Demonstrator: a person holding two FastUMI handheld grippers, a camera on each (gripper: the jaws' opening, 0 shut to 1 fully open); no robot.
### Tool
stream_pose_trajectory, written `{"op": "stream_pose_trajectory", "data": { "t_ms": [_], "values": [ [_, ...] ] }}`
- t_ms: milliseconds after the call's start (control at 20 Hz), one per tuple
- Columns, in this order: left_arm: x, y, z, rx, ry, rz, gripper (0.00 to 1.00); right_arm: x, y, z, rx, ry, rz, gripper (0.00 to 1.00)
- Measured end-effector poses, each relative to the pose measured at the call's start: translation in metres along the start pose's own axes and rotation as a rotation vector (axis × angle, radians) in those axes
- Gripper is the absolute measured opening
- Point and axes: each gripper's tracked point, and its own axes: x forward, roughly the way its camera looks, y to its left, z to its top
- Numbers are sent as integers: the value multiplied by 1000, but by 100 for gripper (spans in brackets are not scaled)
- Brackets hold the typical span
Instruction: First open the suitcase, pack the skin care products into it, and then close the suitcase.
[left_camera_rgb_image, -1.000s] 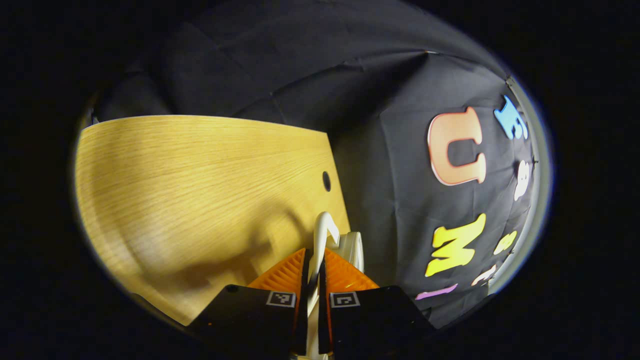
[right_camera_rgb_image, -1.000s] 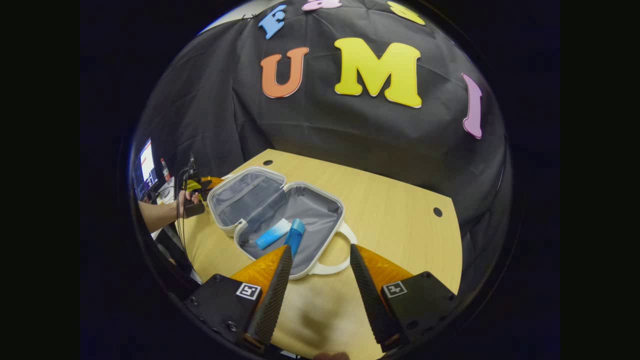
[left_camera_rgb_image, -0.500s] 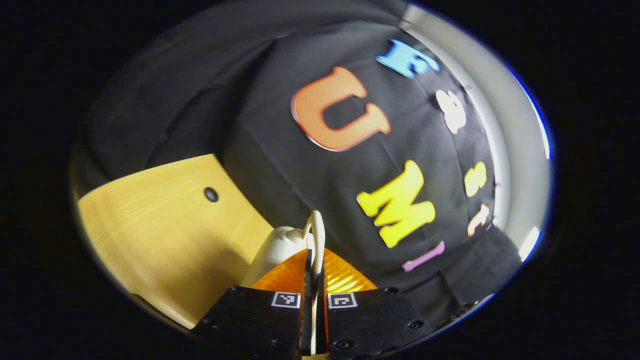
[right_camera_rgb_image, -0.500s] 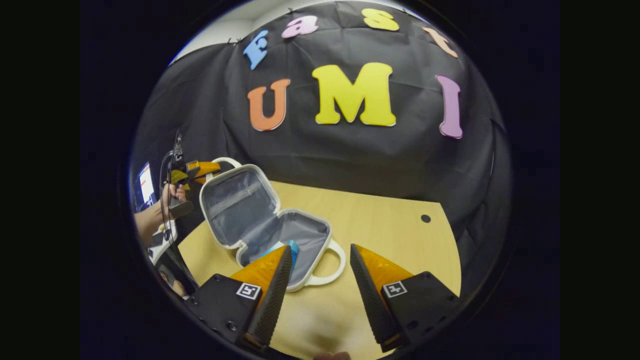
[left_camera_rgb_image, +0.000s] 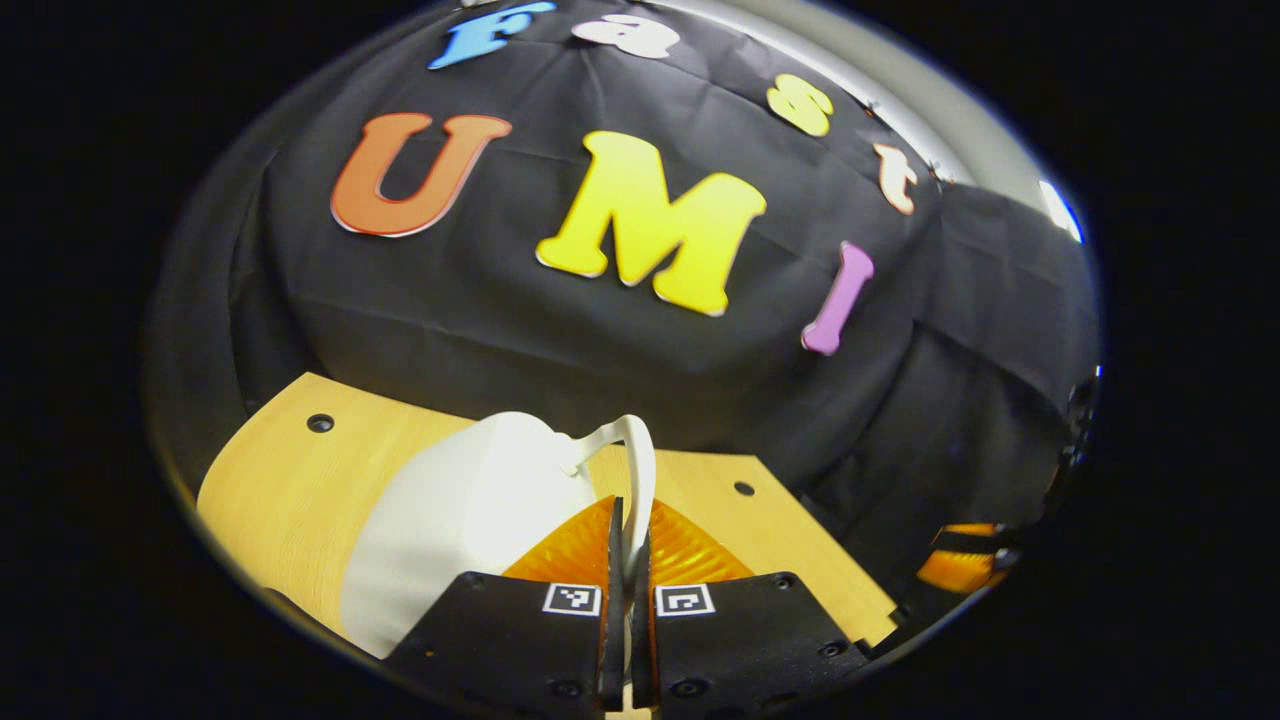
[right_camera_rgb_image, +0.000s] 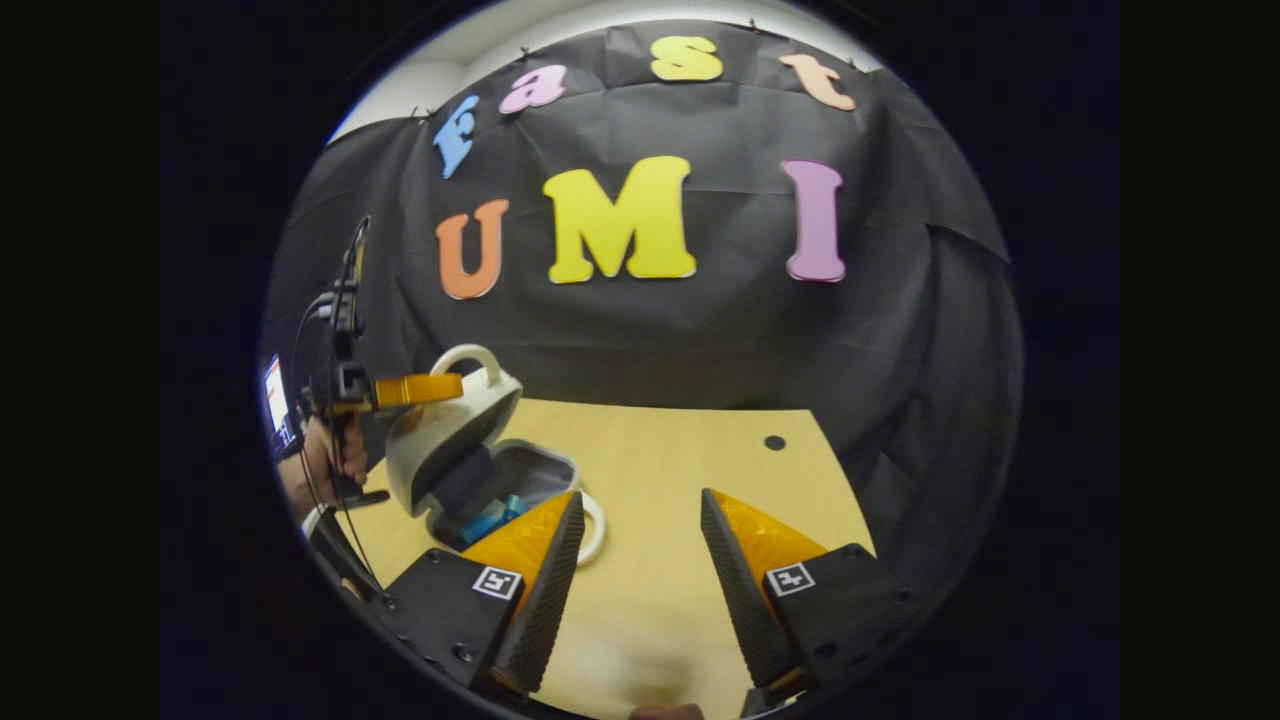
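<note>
In the left gripper view my left gripper (left_camera_rgb_image: 625, 545) is shut on the thin white handle (left_camera_rgb_image: 643, 470) of the suitcase lid (left_camera_rgb_image: 470, 510), whose white shell curves away to the lower left. The right gripper view shows the small white suitcase (right_camera_rgb_image: 530, 468) at the left, its lid (right_camera_rgb_image: 455, 425) tilted about halfway down over the base. The left gripper (right_camera_rgb_image: 420, 389) holds the lid's handle (right_camera_rgb_image: 468, 355) there. Blue skin care products (right_camera_rgb_image: 490, 522) lie inside the grey lining. My right gripper (right_camera_rgb_image: 635, 520) hovers open above the table with nothing between its fingers.
The wooden table (right_camera_rgb_image: 690, 480) has small round holes (right_camera_rgb_image: 774, 442) near its back edge. A hand (right_camera_rgb_image: 325, 455) holds the left gripper, with cables above it. A lit screen (right_camera_rgb_image: 273, 405) sits beyond the table's left end. The right gripper's orange finger (left_camera_rgb_image: 960, 568) shows at the far right.
My left gripper has swung the lid up from lying flat open and over towards the base. The right gripper has pulled back a little and stayed open.
</note>
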Motion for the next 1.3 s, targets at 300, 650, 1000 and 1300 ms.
{"op": "stream_pose_trajectory", "data": {
  "t_ms": [300,650,1000,1300],
  "values": [
    [24,-28,-56,222,87,35,6,-12,-60,-9,41,25,-114,72],
    [51,-36,-117,434,190,167,6,-7,-79,-7,17,32,-113,72],
    [62,-34,-150,466,266,209,10,-1,-97,-15,17,64,-99,72],
    [53,-68,-153,359,224,175,77,4,-95,-6,-24,59,-49,72]
  ]
}}
